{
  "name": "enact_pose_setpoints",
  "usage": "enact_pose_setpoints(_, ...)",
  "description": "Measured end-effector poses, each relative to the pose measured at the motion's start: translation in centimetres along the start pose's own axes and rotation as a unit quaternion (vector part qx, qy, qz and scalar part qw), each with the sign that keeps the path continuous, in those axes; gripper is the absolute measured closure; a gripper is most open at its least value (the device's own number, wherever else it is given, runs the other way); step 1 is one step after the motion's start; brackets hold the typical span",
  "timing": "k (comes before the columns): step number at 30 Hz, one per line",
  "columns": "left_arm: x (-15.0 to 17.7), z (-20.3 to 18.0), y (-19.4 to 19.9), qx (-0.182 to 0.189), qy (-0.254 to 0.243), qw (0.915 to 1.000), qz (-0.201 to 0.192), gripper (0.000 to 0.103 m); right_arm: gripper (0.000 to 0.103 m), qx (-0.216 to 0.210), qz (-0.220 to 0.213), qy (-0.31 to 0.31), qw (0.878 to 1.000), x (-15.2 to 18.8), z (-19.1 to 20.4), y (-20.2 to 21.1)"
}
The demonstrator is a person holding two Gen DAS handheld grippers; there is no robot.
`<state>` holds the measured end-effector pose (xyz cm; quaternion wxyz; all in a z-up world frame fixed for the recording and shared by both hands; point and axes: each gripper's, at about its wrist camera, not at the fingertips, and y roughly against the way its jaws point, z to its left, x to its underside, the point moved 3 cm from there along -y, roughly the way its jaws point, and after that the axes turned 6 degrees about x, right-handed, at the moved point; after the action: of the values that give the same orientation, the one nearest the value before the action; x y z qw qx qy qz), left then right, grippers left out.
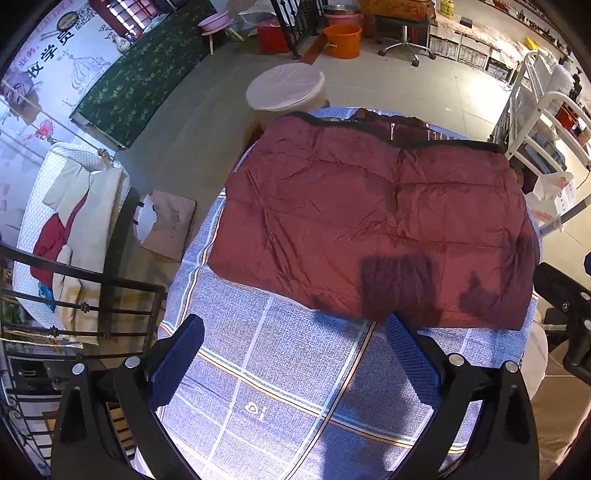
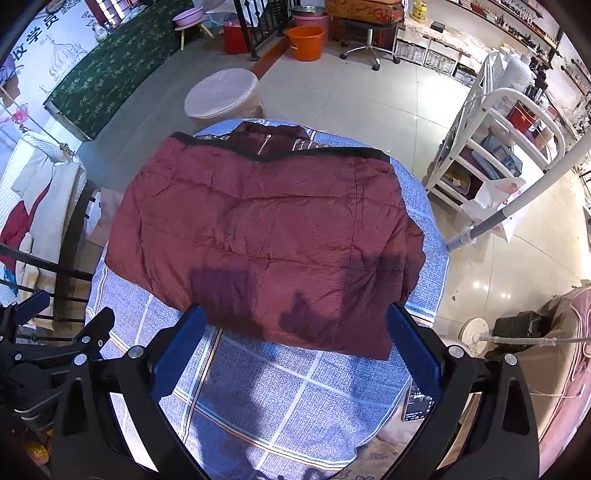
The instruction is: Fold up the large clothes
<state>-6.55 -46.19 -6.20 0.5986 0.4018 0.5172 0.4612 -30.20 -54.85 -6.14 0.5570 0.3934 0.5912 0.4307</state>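
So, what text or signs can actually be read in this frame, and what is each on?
"学员": large black characters on the wall poster, at the far left.
"FAMILY": letters on the top wall shelf, in the right wrist view.
QR code on the poster: too small to scan.
Script by the poster's dress drawing, the table cloth logo and the white bag print: unreadable.

Jacket [image 1: 369,221]: crinkled quilted maroon cloth, slight sheen; tablecloth [image 1: 280,369]: matt woven check; floor [image 2: 369,107] at 12 o'clock: glossy tile.
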Motion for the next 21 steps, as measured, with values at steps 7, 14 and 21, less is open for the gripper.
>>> enact_pose_setpoints(7,0.14,0.16,-0.01,-0.004,0.001,1.0,0.001,0.006,0.007,0.004,-0.001,0.002,1.0,0.09,0.06,0.08)
enact_pose_setpoints(14,0.06,-0.09,-0.15,0.0,0.001,1.0,0.002,0.006,0.007,0.004,0.003,0.001,1.0,0.23,-0.12,-0.24)
enact_pose_setpoints(21,0.29,-0.4,-0.32,-0.004,-0.005,1.0,0.003,0.006,0.007,0.003,0.003,0.001,1.0,0.38,-0.2,-0.24)
